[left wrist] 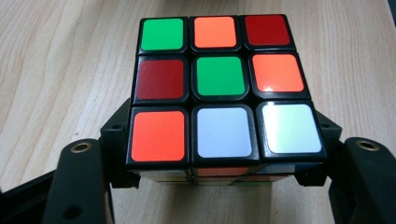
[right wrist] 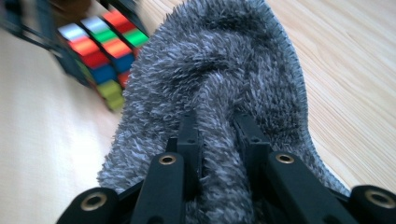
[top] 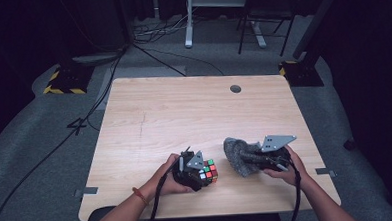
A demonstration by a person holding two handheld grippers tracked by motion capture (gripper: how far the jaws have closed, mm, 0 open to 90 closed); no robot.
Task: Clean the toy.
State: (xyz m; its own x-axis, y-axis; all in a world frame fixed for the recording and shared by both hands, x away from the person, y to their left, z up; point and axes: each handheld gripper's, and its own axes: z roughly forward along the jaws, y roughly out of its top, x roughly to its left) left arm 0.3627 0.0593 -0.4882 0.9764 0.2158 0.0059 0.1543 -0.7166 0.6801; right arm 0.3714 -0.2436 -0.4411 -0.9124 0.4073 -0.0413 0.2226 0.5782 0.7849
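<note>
The left gripper [top: 202,171] clamps the multicoloured 3-by-3 plastic puzzle cube [top: 208,171] from both sides, its 2 black jaws closed against the cube's lower flanks. That steadies the cube near the front edge of the pale wooden table [top: 184,111], probably so it can be wiped without sliding. The right gripper [top: 251,155] has its jaws pinched nearly together on a fold of the grey shaggy microfibre cloth [top: 237,153], which bunches forward of the jaws and lies just to the right of the cube, close but apparently not yet touching it.

In the left gripper view the cube [left wrist: 219,88] shows a scrambled top face: green, orange and dark red stickers in the far row, dark red, green and orange in the middle, orange and 2 white nearest. The stickers look glossy, set in a black frame. In the right gripper view the cloth [right wrist: 219,88] looks thick and soft.
</note>
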